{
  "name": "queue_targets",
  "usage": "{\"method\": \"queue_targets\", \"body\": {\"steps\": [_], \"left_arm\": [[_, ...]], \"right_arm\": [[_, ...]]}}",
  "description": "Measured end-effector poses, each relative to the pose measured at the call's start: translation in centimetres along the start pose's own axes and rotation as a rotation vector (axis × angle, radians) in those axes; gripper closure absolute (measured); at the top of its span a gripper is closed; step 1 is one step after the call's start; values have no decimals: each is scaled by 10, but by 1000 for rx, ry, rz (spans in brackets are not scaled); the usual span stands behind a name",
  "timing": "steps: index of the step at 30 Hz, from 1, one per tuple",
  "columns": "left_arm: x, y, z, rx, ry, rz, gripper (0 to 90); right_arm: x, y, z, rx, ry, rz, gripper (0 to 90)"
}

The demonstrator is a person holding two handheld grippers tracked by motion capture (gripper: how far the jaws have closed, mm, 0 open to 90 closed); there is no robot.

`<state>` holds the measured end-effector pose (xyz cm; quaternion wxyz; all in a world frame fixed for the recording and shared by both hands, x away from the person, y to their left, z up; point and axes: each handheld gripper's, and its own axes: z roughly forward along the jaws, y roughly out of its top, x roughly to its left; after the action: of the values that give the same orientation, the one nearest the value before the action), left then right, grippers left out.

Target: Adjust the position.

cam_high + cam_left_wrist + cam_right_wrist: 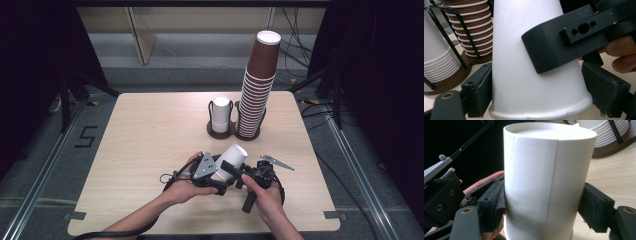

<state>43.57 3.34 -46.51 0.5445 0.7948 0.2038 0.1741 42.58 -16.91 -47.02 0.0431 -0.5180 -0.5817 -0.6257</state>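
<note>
Your cup [231, 159] lies tilted, base end aimed up toward the stacks (rim toward you); left gripper [218, 176] and right gripper [235, 172] both clamp it.

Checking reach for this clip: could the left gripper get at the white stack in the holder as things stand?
Probably not yet: the left gripper has the white cup between its jaws, shared with the right gripper; the table toward the white stack is bare.

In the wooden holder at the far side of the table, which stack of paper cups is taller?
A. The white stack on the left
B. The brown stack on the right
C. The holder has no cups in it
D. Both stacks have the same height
B: in the high view the brown cup stack rises far above the short white cup stack beside it in the wooden holder.
</note>
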Motion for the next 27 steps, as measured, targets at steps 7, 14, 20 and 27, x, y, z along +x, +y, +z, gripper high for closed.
{"method": "queue_targets", "body": {"steps": [7, 14, 20, 27], "left_arm": [[0, 0, -1, -2, 0, 30, 231], [0, 2, -4, -5, -6, 70, 245], [4, 4, -6, -14, 4, 85, 249], [9, 5, -10, -6, 14, 94, 250]], "right_arm": [[-2, 1, 3, -4, -17, -50, 198], [4, 1, 2, 18, -19, -19, 112], [5, 5, 0, 20, -14, -74, 72], [5, 5, -6, 40, 0, -114, 58]]}}
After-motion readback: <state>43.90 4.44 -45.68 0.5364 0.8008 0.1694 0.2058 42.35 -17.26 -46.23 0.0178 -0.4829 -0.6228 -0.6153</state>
